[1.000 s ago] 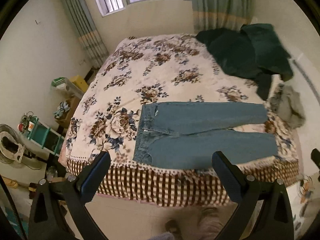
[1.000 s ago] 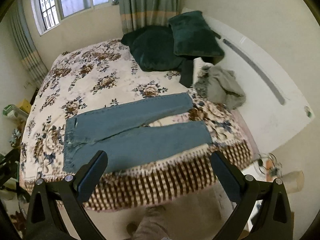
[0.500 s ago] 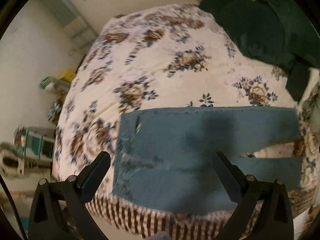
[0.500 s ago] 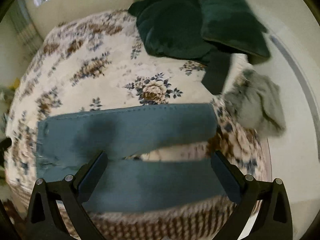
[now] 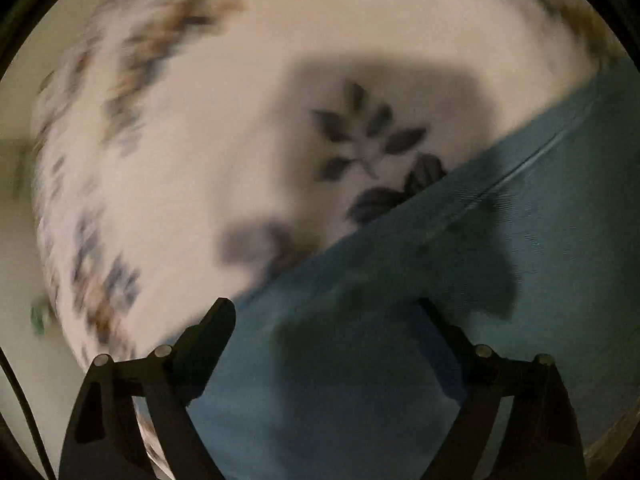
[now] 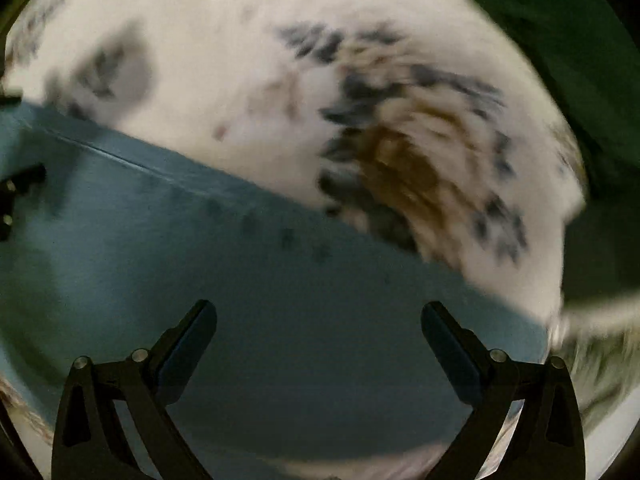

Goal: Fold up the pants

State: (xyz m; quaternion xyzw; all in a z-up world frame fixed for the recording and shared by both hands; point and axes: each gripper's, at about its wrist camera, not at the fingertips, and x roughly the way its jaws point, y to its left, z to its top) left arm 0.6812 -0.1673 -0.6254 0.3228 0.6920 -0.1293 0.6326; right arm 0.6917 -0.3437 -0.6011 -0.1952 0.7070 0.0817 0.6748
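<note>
Left wrist view: we see our left gripper (image 5: 326, 324) close above the pants (image 5: 460, 320), fingers spread wide with nothing between them. The left finger (image 5: 208, 344) sits over the far edge of the denim, where cloth meets bedspread (image 5: 192, 152); the right finger (image 5: 444, 344) is over the denim itself. We cannot tell whether either fingertip touches the fabric. The pants lie flat on the bed, filling the lower right of this view. Their far edge runs diagonally, low at left and rising to the upper right, and a stitched seam (image 5: 532, 156) runs just inside that edge, parallel to it. So the long axis here follows the same slant. A dark leaf print (image 5: 372, 140) on the bedspread lies just beyond the edge. A grey shadow falls across bedspread and denim. Much of the frame is motion-blurred.

Right wrist view: our right gripper (image 6: 318, 328) also stands released, fingers wide apart, both over the pants (image 6: 248, 300). Contact with the cloth cannot be judged. Here the far edge of the denim slants the other way, high at left and dropping to the lower right, again with a seam just inside it. The leg ends near the right, beside a brown flower print (image 6: 404, 164). A dark green pillow (image 6: 568, 52) shows at upper right, well apart from the pants. At the left rim, black parts of the other gripper (image 6: 16, 196) show over the denim.
</note>
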